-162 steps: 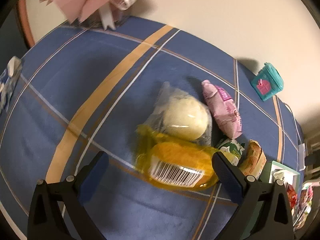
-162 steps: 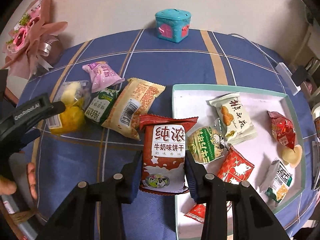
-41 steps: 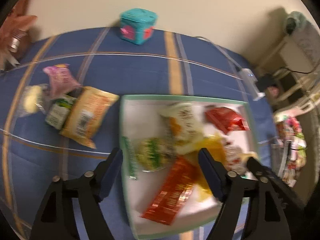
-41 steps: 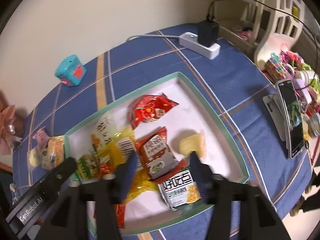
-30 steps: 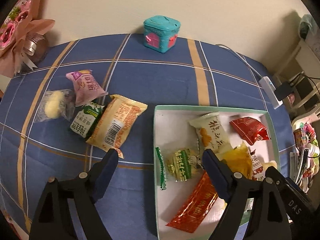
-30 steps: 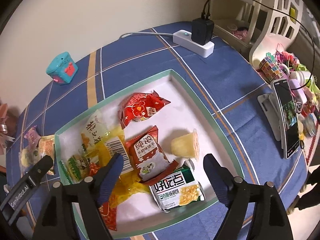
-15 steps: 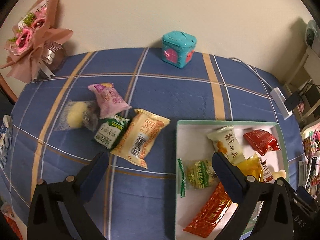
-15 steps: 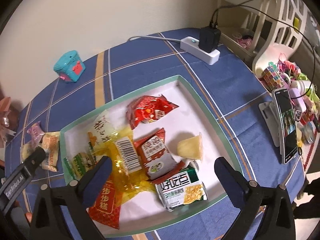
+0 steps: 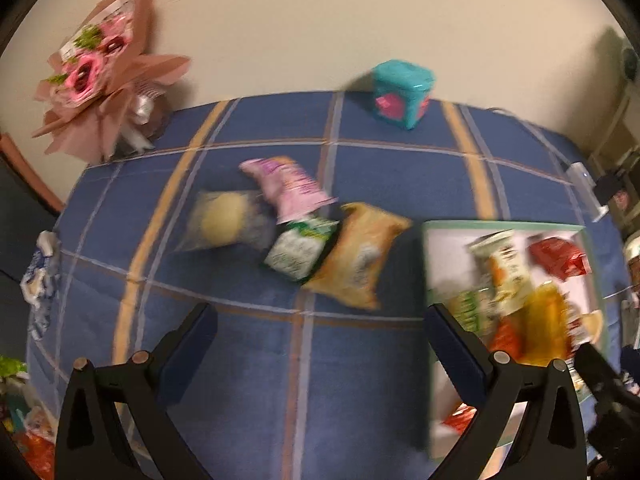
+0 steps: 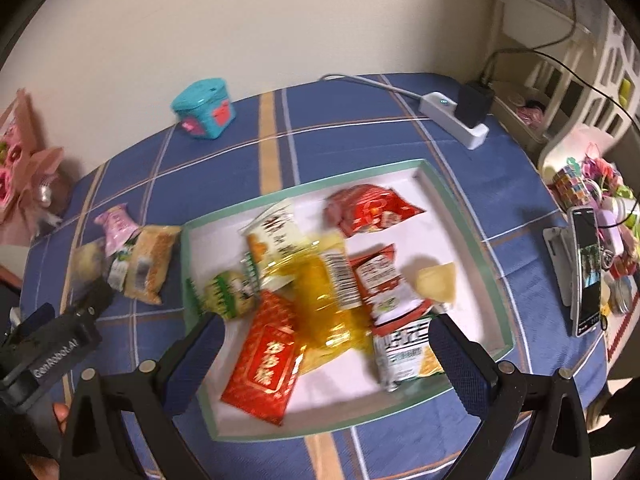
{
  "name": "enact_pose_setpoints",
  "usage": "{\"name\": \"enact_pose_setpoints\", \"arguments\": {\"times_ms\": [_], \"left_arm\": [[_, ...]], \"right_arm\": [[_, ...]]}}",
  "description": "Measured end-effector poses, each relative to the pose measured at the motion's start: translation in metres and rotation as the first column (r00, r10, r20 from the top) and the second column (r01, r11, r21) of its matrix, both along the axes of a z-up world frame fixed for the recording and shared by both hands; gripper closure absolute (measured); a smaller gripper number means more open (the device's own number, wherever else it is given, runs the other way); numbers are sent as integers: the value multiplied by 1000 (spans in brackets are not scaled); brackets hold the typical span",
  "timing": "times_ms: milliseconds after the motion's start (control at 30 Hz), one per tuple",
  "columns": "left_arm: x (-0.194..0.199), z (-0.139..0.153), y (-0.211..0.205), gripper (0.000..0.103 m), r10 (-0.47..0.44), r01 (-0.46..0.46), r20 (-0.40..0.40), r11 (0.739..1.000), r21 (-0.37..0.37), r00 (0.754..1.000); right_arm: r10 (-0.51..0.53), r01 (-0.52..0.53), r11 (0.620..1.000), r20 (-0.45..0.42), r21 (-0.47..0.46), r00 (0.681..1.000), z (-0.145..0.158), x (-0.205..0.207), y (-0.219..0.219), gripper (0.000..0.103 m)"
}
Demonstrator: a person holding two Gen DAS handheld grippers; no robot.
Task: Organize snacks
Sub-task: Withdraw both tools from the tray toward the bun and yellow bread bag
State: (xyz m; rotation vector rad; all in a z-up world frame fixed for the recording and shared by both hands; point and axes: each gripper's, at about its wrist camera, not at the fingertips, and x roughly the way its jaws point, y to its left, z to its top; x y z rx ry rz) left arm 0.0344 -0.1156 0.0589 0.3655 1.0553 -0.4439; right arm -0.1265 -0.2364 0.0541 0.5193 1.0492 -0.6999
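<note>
A green-rimmed white tray (image 10: 460,216) holds several snack packs, among them a yellow bag (image 10: 324,292), a red pack (image 10: 264,360) and a red pouch (image 10: 368,204). My right gripper (image 10: 324,348) is open and empty above the tray's near side. In the left wrist view several packs lie on the blue cloth left of the tray (image 9: 426,264): a clear bun pack (image 9: 224,222), a pink pack (image 9: 290,186), a green pack (image 9: 298,250) and an orange pack (image 9: 360,254). My left gripper (image 9: 320,336) is open and empty, near of them.
A teal box (image 9: 402,92) stands at the table's far edge. A pink bouquet (image 9: 104,88) stands far left. A white power strip (image 10: 454,118) with a cable lies far right. A phone on a stand (image 10: 586,272) and toys sit at the right edge.
Both views have shifted: my left gripper has swung left toward the loose packs, and my right gripper has drawn back over the tray. Both stay open and empty.
</note>
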Motion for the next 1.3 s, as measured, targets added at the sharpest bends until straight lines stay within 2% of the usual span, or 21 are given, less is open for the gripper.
{"name": "enact_pose_setpoints", "arguments": {"times_ms": [200, 433, 633, 767, 933, 1300], "left_arm": [[24, 9, 48, 0, 106, -106, 4, 994, -8, 994], [40, 18, 85, 0, 183, -183, 5, 983, -29, 983], [48, 16, 99, 0, 191, -191, -8, 981, -45, 982], [53, 13, 102, 0, 180, -181, -21, 982, -56, 983], [71, 5, 105, 0, 186, -188, -29, 979, -79, 982], [109, 3, 106, 0, 220, -216, -3, 959, -184, 976]], "right_arm": [[57, -57, 998, 0, 29, 998, 0, 12, 26, 0], [91, -91, 995, -10, 29, 996, 5, 24, 46, 0], [117, -117, 993, -7, 12, 993, 5, 33, 60, 0], [139, -138, 990, 36, -22, 990, 6, 41, 69, 0], [156, -156, 988, 34, 0, 987, -6, 62, 73, 0], [177, -175, 984, 83, -30, 981, -1, 109, 78, 0]]}}
